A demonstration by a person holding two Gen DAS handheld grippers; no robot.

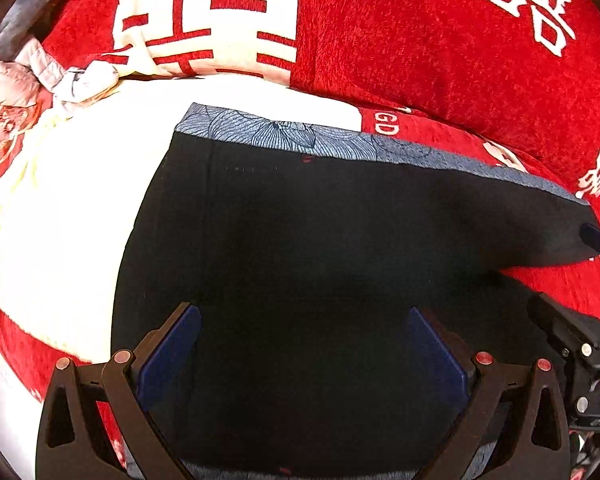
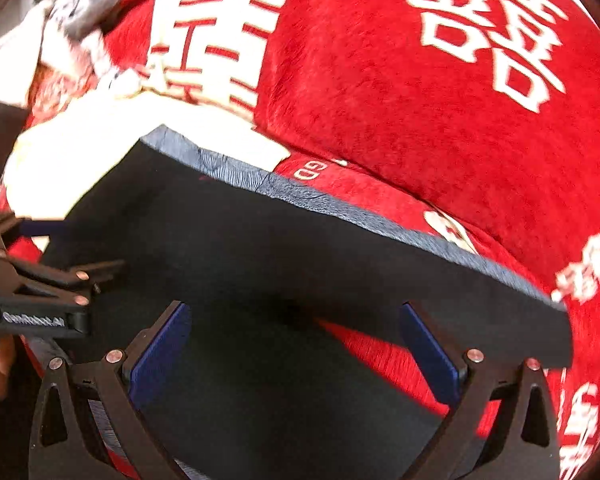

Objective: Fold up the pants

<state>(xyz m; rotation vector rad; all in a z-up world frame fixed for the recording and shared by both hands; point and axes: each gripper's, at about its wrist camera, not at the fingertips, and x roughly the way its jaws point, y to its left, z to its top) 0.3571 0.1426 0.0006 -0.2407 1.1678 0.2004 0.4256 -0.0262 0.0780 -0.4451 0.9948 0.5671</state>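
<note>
We hold both grippers over the black pants (image 1: 320, 240), which lie spread on the red bedcover (image 1: 440, 60). The left gripper (image 1: 304, 332) has its fingers wide apart, with the dark cloth directly ahead and beneath them, nothing pinched. The right gripper (image 2: 296, 328) is also spread open; ahead of it a folded edge of the pants (image 2: 340, 248) runs slantwise, with the grey-blue patterned lining (image 2: 340, 200) showing along the far side, and bare red cover shows between its fingers.

The risk we see lies in the grasp. The pants are dark and layered, so if we close on the top layer only, the fold may slide apart. The right gripper sits partly over the bedcover, and we could pinch that plush cloth along with the pants and drag it. The white sheet (image 1: 80, 220), left of the left gripper, could snag likewise.
</note>
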